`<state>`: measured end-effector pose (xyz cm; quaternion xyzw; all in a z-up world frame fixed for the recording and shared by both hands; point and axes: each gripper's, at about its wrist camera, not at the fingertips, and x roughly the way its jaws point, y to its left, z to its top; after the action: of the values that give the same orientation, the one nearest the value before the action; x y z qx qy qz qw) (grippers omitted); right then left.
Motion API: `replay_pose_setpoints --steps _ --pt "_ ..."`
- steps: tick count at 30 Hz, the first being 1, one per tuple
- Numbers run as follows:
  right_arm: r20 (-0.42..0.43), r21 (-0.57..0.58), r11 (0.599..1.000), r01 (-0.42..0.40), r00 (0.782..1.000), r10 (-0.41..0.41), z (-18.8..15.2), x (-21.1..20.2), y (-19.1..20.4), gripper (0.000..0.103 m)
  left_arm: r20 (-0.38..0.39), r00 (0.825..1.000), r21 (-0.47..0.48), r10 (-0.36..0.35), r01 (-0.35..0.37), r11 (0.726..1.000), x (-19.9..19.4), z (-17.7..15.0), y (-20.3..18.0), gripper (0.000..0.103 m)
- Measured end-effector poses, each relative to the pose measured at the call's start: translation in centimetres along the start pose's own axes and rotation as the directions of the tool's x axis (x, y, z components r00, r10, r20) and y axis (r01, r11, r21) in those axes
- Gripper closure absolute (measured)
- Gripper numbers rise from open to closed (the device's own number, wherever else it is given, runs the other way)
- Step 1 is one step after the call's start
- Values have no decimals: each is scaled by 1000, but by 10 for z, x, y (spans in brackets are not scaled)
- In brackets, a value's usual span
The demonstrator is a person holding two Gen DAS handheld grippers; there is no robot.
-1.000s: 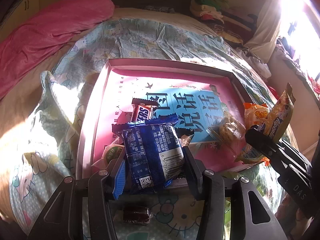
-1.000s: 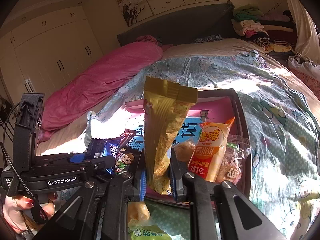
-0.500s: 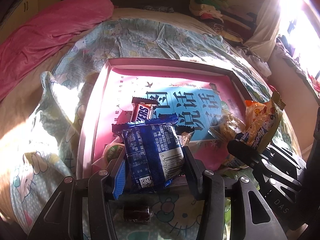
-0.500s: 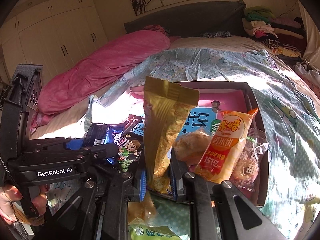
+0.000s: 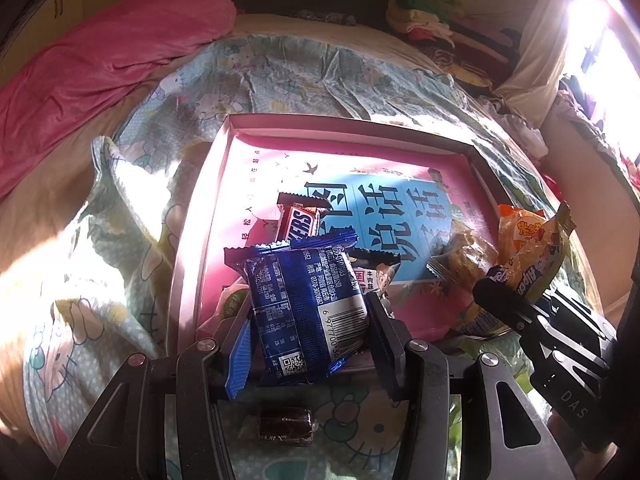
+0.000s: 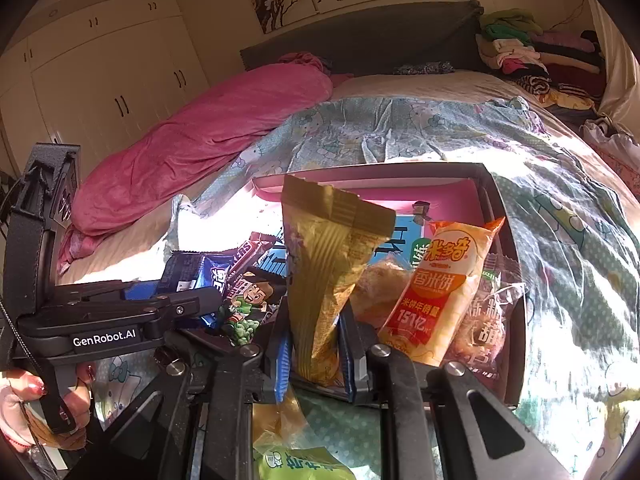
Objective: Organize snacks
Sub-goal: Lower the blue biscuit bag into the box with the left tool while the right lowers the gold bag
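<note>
my left gripper is pinching a crinkly blue foil packet over the near edge of the pink cardboard tray. my right gripper is clamped on a ribbed yellow pouch, upright at the tray's near right corner beside a glossy orange rice-cracker bag. far half of the tray floor is bare.

Glossy foil blue packet, cloth bedsheet

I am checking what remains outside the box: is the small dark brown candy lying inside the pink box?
No, the small dark brown candy lies on the patterned bedsheet, outside the near edge of the pink box.
</note>
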<state>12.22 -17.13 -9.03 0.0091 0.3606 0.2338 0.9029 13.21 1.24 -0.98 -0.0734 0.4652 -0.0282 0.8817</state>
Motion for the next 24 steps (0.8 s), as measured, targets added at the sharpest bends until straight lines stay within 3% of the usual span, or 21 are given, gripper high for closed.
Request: replay_pose_setpoints --steps 24 --pt "71 9 996 83 994 -84 8 -19 -9 64 5 999 -16 47 -47 999 7 8 5 51"
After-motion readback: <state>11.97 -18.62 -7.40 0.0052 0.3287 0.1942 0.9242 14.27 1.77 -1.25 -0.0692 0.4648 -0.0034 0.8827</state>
